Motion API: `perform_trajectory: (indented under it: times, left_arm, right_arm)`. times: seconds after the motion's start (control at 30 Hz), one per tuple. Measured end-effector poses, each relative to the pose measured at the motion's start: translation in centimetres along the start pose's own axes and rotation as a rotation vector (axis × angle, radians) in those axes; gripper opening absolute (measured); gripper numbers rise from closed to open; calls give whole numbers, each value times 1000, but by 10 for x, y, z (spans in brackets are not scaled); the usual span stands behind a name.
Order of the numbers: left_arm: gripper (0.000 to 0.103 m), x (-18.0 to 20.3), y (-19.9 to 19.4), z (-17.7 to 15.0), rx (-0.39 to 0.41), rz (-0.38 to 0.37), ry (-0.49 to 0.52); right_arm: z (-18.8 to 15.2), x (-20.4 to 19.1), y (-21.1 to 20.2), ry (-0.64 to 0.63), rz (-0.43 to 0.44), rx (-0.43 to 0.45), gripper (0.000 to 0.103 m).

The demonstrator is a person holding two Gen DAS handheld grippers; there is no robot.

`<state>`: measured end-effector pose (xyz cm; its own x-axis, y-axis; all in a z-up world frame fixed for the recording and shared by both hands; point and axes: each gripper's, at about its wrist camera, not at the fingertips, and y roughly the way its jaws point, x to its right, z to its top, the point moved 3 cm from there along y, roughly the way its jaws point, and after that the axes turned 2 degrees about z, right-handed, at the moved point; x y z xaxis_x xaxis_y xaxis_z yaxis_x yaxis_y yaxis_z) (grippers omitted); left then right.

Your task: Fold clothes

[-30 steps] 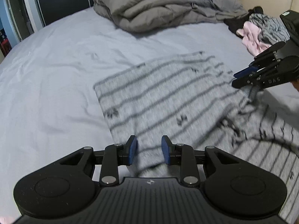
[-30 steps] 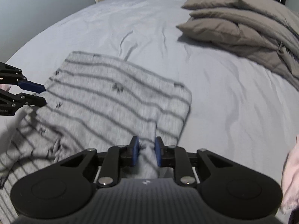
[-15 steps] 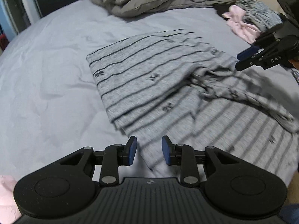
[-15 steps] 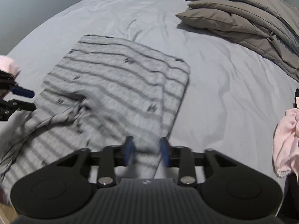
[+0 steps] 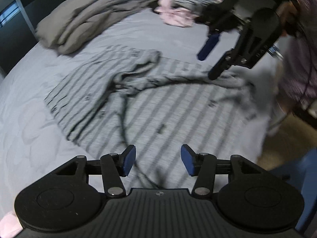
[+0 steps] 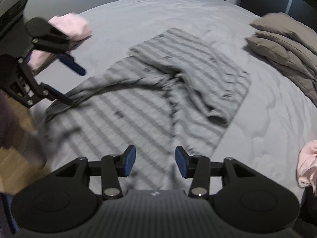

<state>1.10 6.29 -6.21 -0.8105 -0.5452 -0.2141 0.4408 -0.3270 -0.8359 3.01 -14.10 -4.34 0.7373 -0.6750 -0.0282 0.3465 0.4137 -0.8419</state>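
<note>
Both tools, left [image 5: 158, 162] and right [image 6: 155, 161], have spread wide and hold nothing, so the striped garment [image 6: 158, 91] lies released, rumpled and half-folded, on the bed [image 6: 267, 119].

— How is the scene lit?
— Dimly; soft, cool light is spread evenly, shadows are faint.
— And sharpness?
— Motion blur is seen throughout; edges are bent by fisheye distortion.
</note>
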Motion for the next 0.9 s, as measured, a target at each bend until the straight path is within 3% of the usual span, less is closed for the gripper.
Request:
perform_trajectory:
  times: [0.33,0.8,0.9]
  left_arm:
    - [51,72,-5,-37,-71,19,264]
    - [51,92,20,-86,-184,141,592]
    - [51,94,22,-89,-172,147,639]
  right_arm:
    - [-50,-62,0,-306,17,-93,48]
    - [-91,-79,8,-630,-75,-171,50]
    - [-103,-84,8,-729,-104,-179,50]
